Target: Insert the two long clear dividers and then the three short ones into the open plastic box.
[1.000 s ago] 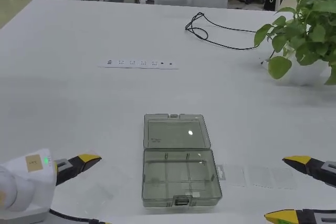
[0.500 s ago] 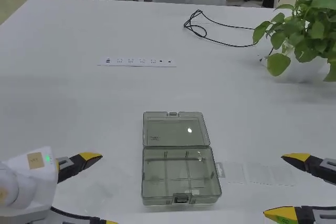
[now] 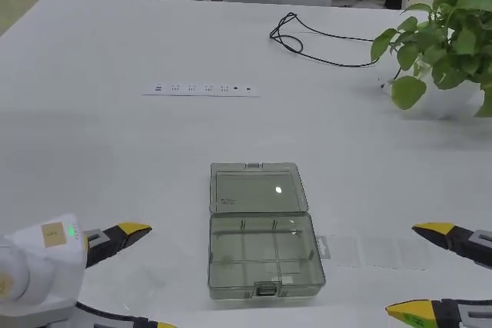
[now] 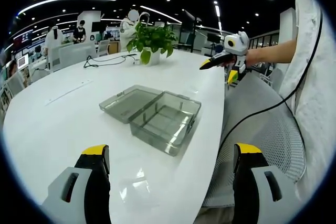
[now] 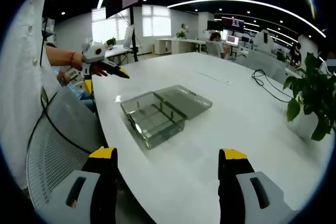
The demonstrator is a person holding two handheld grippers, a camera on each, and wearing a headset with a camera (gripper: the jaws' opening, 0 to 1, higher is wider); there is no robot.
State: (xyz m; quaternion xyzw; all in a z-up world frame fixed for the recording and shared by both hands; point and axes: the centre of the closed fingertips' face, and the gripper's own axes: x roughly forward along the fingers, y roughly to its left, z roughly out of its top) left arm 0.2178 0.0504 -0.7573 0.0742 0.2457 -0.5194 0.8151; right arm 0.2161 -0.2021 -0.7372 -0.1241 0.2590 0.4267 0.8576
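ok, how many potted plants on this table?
1. The potted plant stands at the far right of the table, beyond the box and next to the black cable. Nothing on the table looks big enough to hide another.

Left hand-held gripper (image 3: 146, 277) with rounded white body, small green light, yellow square sticker, black jaws tipped yellow, right hand-held gripper (image 3: 415, 270) with matching yellow-tipped jaws on grey slotted shanks, thin black cable (image 4: 262, 111), white shirt (image 4: 315, 124)
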